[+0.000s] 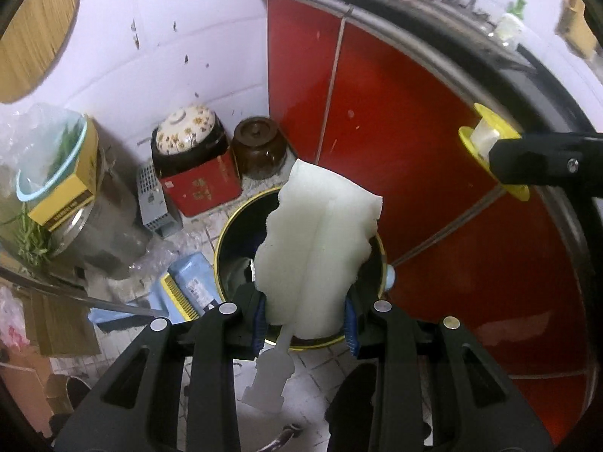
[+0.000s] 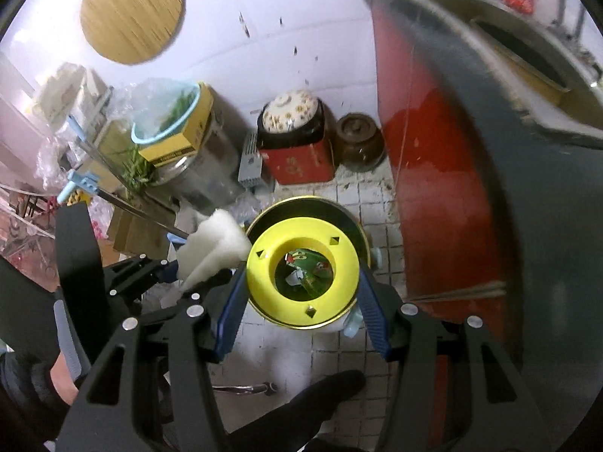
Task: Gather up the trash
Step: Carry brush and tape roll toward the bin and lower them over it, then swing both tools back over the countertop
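Note:
My left gripper (image 1: 306, 320) is shut on a big piece of white foam (image 1: 316, 248) and holds it over the open mouth of a black trash bin (image 1: 226, 260) with a yellow rim on the tiled floor. My right gripper (image 2: 301, 297) is shut on a yellow plastic spool (image 2: 301, 271), held right above the same bin (image 2: 346, 218). Through the spool's hole I see green and white trash (image 2: 307, 273) in the bin. The spool (image 1: 490, 150) and right gripper also show at the right of the left wrist view. The foam (image 2: 207, 248) and left gripper show at the left of the right wrist view.
A red cabinet (image 1: 414, 150) stands close on the right. Against the white tiled wall stand a red tin (image 1: 199, 188) with a flowered bowl on it, a brown jar (image 1: 260, 147) and a metal pot (image 1: 98, 226) with a yellow box. A blue dustpan (image 1: 188, 290) lies left of the bin.

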`<state>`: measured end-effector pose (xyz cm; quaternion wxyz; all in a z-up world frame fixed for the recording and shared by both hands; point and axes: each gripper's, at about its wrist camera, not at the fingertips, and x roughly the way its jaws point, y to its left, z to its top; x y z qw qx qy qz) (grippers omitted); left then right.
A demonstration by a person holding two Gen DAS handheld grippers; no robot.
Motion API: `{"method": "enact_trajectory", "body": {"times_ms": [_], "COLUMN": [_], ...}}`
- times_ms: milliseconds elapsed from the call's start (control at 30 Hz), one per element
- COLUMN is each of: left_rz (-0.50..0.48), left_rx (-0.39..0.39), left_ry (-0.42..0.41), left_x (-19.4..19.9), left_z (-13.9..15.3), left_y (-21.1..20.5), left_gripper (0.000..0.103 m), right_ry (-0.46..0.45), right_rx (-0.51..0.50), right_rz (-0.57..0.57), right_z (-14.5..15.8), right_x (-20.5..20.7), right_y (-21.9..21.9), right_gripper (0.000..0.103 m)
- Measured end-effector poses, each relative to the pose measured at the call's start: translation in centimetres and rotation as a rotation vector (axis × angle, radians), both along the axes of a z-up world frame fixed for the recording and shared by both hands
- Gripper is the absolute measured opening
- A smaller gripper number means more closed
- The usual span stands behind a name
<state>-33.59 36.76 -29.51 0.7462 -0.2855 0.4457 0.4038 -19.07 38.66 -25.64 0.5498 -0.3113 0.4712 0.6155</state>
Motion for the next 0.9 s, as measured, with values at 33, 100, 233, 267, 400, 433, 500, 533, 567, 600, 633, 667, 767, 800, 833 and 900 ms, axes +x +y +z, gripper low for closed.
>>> {"method": "enact_trajectory", "body": {"times_ms": [33,100,233,267,400,433,500,533,567,600,633,667,767,800,833,900], "left_rz": [0.002,-0.005,-0.007,0.001,0.017,0.015,0.009,-0.001,-0.007,-0.017,-0.025,-0.035,-0.083,-0.099,-0.122,-0.170], "left_rx": [-0.004,-0.015,-0.011,-0.010,-0.021,-0.025,-0.019,-0.014,-0.008,0.002,0.007,0.015,0.057,0.071,0.095,0.133], "left_ry": [-0.007,-0.013,-0.002,0.000,-0.007,-0.009,-0.007,-0.010,-0.008,-0.005,-0.007,-0.008,-0.018,-0.019,-0.019,-0.035], "left_x": [0.1,0.3,0.7,0.5,-0.1,-0.2,-0.2,-0.1,0.0,0.2,0.3,0.6,2.1,2.7,3.6,5.4], "left_z": [-0.5,-1.2,-2.4,-2.5,-2.5,-2.4,-2.0,-1.5,-1.1,-0.4,0.1,0.9,4.4,5.4,7.1,10.1], "left_y": [0.3,0.8,1.4,1.6,1.7,1.7,1.6,1.4,1.2,0.9,0.7,0.5,-1.0,-1.5,-2.3,-4.1], "left_gripper": [0.032,0.038,0.073,0.079,0.081,0.081,0.081,0.081,0.081,0.081,0.081,0.081,0.081,0.082,0.084,0.088], "right_ry": [0.002,0.005,0.009,0.011,0.024,0.025,0.023,0.020,0.020,0.024,0.025,0.026,0.024,0.023,0.013,0.001], "right_rx": [-0.008,-0.023,-0.043,-0.037,-0.041,-0.040,-0.034,-0.029,-0.023,-0.015,-0.009,0.007,0.055,0.070,0.090,0.136], "right_rz": [0.002,0.005,0.017,0.016,0.002,0.000,-0.007,-0.010,-0.015,-0.024,-0.031,-0.043,-0.087,-0.101,-0.121,-0.157], "right_z": [-0.7,-2.0,-3.8,-3.9,-4.0,-3.8,-3.2,-2.8,-2.2,-1.4,-0.9,0.4,4.0,5.2,6.8,9.9], "right_x": [-0.1,-0.3,-0.5,-0.3,0.4,0.5,1.0,1.2,1.5,2.0,2.2,2.8,4.5,5.2,6.0,7.5], "right_y": [0.6,1.8,3.6,3.6,3.7,3.7,3.2,3.0,2.5,1.9,1.6,0.7,-2.4,-3.5,-5.2,-8.6], "right_gripper": [0.055,0.055,0.082,0.087,0.087,0.087,0.087,0.087,0.087,0.087,0.087,0.087,0.087,0.087,0.087,0.087]}}
